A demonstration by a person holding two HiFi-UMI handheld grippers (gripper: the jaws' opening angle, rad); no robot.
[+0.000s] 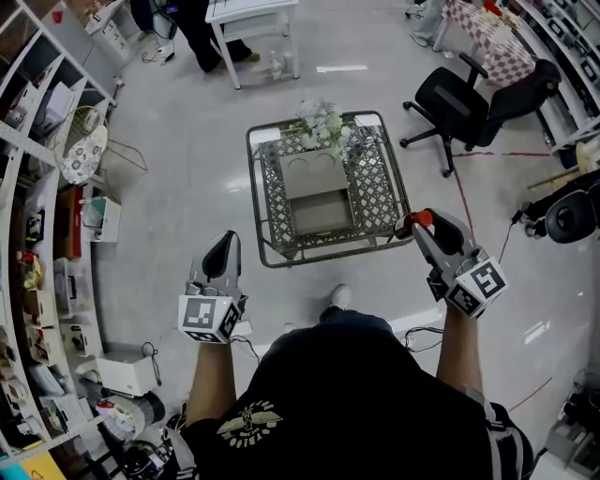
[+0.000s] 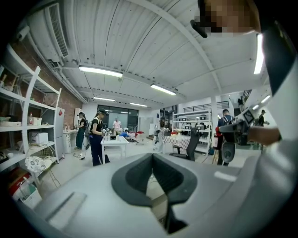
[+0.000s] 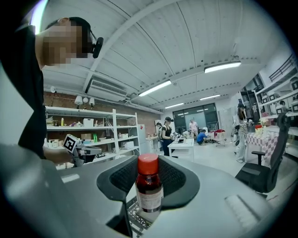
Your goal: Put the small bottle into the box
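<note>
The small bottle (image 3: 149,188), dark red with a red cap and a pale label, stands upright between the jaws of my right gripper (image 3: 148,179), which is shut on it. From the head view, the right gripper (image 1: 418,227) holds the bottle (image 1: 422,219) just off the right edge of the metal lattice table (image 1: 265,251). The open grey-brown box (image 1: 319,192) sits in the middle of that table. My left gripper (image 1: 223,244) hovers near the table's front left corner. Its jaws (image 2: 152,174) are together with nothing between them.
A bunch of pale flowers (image 1: 323,127) lies at the table's far end behind the box. A black office chair (image 1: 469,103) stands to the right, and shelving (image 1: 37,234) lines the left wall. A white table (image 1: 248,19) and people are farther off.
</note>
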